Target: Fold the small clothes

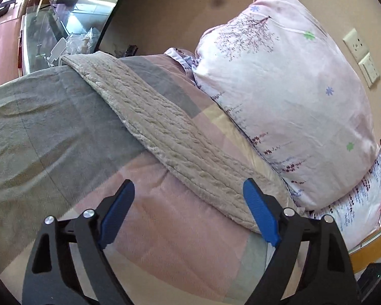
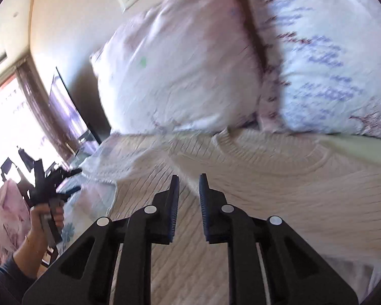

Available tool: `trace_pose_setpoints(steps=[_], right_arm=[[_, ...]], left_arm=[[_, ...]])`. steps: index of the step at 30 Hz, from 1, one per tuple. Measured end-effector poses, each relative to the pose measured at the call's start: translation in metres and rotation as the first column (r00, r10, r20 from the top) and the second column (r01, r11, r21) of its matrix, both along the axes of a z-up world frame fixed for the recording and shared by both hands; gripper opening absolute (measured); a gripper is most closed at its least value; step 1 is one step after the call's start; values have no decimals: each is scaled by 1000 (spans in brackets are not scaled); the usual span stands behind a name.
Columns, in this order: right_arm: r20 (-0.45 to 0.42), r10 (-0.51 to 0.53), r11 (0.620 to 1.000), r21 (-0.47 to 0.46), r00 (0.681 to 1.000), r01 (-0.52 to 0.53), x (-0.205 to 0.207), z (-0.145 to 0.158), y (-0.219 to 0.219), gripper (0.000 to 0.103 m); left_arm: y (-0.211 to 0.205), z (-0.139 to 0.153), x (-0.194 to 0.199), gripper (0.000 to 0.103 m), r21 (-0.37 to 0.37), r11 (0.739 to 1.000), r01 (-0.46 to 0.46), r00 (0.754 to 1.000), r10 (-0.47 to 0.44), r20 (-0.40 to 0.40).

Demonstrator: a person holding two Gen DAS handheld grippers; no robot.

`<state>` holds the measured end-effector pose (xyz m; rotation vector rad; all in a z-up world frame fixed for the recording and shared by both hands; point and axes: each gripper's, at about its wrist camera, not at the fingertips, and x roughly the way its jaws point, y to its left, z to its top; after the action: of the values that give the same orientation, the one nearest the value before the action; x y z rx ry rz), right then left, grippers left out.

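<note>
Black gripper frames (image 1: 189, 203), blue pads (image 2: 174, 203), silver screws.

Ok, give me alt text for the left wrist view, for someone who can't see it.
The left gripper hangs wide open, holding nothing, above a bed covered by a pink and grey checked blanket. A beige textured towel-like cloth lies diagonally across the blanket. Behind it a floral pillow leans against the wall, beside wall sockets.

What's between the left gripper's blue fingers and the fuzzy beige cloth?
Only bare pink-and-grey bedcover lies between the left gripper and the beige cloth, as the left wrist view shows.
</note>
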<state>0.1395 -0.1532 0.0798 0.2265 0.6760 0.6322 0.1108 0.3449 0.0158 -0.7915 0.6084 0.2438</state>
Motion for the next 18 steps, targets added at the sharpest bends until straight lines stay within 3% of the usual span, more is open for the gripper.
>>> trace_pose_setpoints(steps=[2,3,8,12,14,15,18], right_arm=[[2,-66,997,35,998,66,-5,2,-19,53],[1,-100,994,48,995,100,-5,4,-37,61],[-19,-248,968,24,969,248,-2,4,-95,68],[-43,-319,947,15,947,320,-9,-4,-129,70],[-46,-339,940,17,940,340,-14,-5,-140,70],[-46,-345,938,17,938,346,-17,-5,-144,70],[-34,-348,937,20,937,349,-25,-5,-157,70]], left_arm=[[16,-2,3,79,-27,999,-45,999,45,-10],[24,-5,5,77,-53,997,-64,998,64,-8],[68,-15,13,60,-179,970,-162,986,164,-5],[91,-21,23,42,-217,954,-207,978,206,-24],[98,-23,29,24,-213,951,-222,975,218,-43],[100,-22,32,6,-201,955,-219,976,213,-50],[80,3,44,6,-79,980,-182,982,178,-63]])
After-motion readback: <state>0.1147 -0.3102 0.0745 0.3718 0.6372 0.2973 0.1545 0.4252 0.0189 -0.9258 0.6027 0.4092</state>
